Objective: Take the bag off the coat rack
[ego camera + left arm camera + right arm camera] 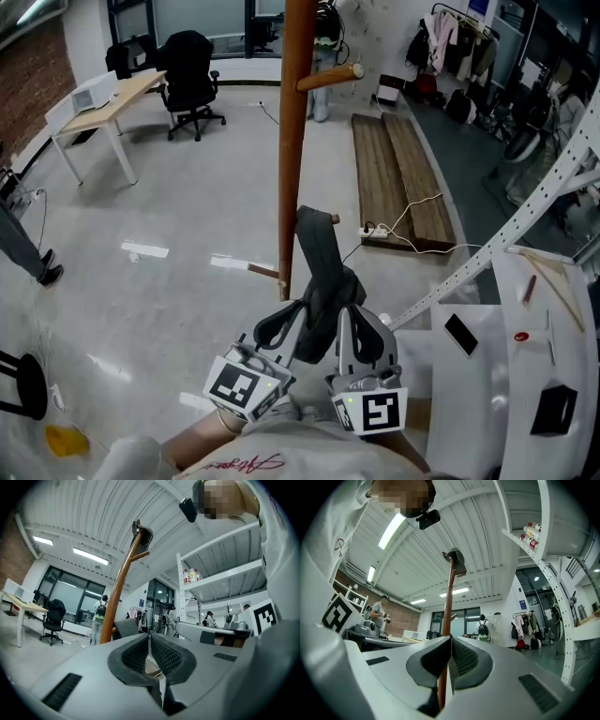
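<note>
**Bag on the rack, claws closed.** A dark grey bag (319, 267) hangs from a short low peg (334, 218) on the wooden coat rack (292, 141). Its flat upper end is draped over the peg and its wider body drops toward you. In the head view your left gripper (300, 311) and right gripper (345, 315) flank that lower body, tips angled in toward each other. From above it cannot be told whether either one touches the fabric.

Neither claw has hold of anything. In the left gripper view your ribbed pads (166, 654) stand closed against each other, with only a hairline of light between them and nothing caught there. The rack's pole (123, 581) rises to their left, and the bag's grey top shows just beside it. In the right gripper view the pads (465, 660) are pressed together and empty, with the pole directly behind them.

The rack stands on a pale polished floor (187, 216), and a higher peg (330, 77) juts right from the pole. Wooden planks (398, 178) lie beyond it. A desk (108, 103) and a black office chair (192, 80) stand well off to the left. A white perforated shelf post (506, 239) slants along your right.
</note>
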Motion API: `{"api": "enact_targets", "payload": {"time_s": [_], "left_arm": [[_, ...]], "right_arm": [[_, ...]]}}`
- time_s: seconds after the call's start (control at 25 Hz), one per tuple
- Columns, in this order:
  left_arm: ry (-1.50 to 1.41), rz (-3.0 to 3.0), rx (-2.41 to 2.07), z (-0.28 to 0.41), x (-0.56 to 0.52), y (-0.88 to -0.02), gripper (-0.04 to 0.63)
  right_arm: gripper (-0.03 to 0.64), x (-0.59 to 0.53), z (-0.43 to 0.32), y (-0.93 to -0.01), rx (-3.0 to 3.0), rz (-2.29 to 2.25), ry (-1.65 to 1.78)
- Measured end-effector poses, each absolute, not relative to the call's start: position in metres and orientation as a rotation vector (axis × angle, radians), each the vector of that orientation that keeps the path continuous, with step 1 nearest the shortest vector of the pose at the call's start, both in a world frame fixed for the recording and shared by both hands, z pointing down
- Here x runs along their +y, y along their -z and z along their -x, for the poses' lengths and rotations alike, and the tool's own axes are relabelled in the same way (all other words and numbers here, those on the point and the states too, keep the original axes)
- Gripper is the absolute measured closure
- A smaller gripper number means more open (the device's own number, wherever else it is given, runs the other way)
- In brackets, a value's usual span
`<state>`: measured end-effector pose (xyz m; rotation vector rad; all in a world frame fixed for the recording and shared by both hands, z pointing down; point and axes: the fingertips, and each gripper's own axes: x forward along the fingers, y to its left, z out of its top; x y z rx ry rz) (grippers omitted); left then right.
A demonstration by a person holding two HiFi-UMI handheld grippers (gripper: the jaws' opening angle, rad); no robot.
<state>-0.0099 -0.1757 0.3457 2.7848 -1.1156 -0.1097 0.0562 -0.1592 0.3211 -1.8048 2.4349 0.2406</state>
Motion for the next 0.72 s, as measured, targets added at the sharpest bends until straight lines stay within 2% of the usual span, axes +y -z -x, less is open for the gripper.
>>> {"api": "enact_targets", "payload": {"time_s": [0.2,0.4,0.48,0.52,0.72], "left_arm": [[0.179,-2.781,-1.134,-0.001,-0.186,-0.346,0.575],[0.125,-2.755,-1.112,-0.011,-0.188,-0.362,0.562],[0.154,-2.739,-1.102,-0.014,-0.194,-0.366,0.44],[0.165,-2.726,-1.09,-0.017,-0.197,-0.369,0.409],[0.134,-2.68,-1.074,-0.033,-0.211,-0.397,0.331]], "right_arm": [[0.597,-0.172,-0.068,-0.327,2.455,1.799,-0.223],[0.597,-0.174,-0.067,-0.32,2.486,1.741,-0.223],[0.597,-0.175,-0.067,-0.316,2.491,1.732,-0.228],[0.597,-0.176,-0.068,-0.316,2.492,1.733,-0.227],[0.597,-0.179,-0.076,-0.321,2.5,1.759,-0.217]]}}
